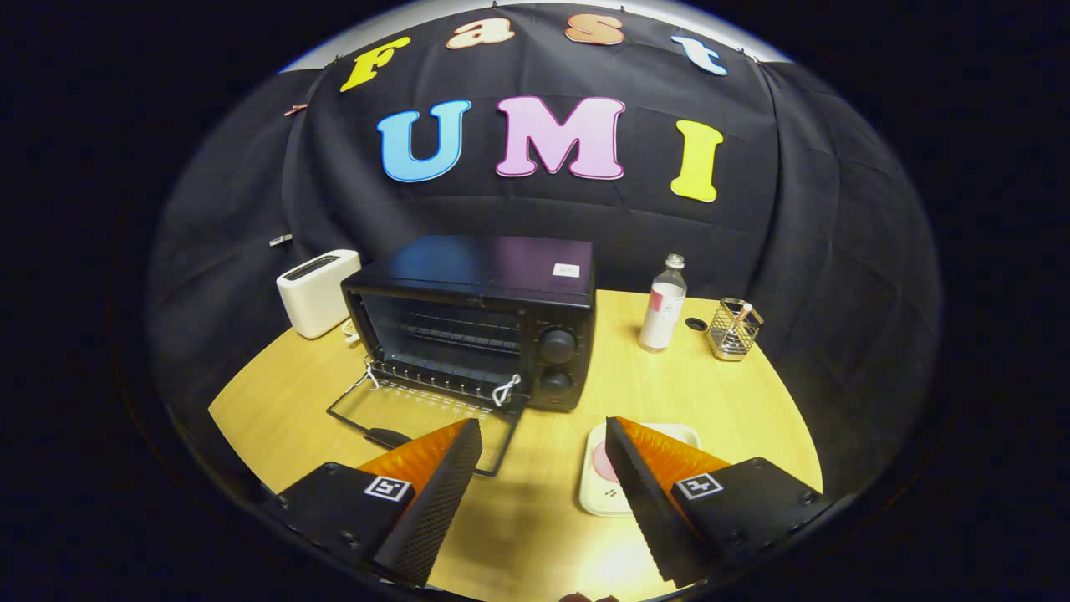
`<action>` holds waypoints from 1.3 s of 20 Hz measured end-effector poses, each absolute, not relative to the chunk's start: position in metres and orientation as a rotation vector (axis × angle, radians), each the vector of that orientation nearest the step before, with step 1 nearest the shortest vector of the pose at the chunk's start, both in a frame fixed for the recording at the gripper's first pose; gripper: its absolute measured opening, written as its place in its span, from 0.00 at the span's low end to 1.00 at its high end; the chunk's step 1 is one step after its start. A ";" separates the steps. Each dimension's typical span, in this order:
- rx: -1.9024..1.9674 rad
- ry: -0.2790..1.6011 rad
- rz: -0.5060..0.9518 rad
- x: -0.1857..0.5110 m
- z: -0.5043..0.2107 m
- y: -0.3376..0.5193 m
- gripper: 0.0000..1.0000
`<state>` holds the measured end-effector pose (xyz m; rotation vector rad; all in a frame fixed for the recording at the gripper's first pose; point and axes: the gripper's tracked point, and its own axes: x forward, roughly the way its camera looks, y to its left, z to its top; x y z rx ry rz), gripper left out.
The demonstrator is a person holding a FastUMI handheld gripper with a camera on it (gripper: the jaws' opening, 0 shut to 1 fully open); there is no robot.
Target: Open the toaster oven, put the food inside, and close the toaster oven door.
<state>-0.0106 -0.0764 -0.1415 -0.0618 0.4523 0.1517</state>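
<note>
**Gripper view: oven door down, food waiting on its tray**

Gripper view has the toaster oven [476,322] dead ahead on the wooden table [669,393], its glass door [422,422] dropped flat toward us and the wire rack [456,334] bare inside. The gripper [543,435] hovers above the table with its fingers spread wide, nothing between them. Left finger hangs over the lowered door's front edge; right finger sits over a pale tray [602,481] carrying a pink round piece of food [603,462], partly hidden behind it. Beyond, a white toaster [318,291] stands left of the oven; a bottle [663,305] and a wire holder [733,329] stand to its right.
</note>
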 end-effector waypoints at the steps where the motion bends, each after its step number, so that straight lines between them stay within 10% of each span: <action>1: -0.051 0.467 0.147 -0.009 -0.143 -0.089 0.99; 26: 0.206 0.888 0.107 0.031 -0.309 -0.223 0.98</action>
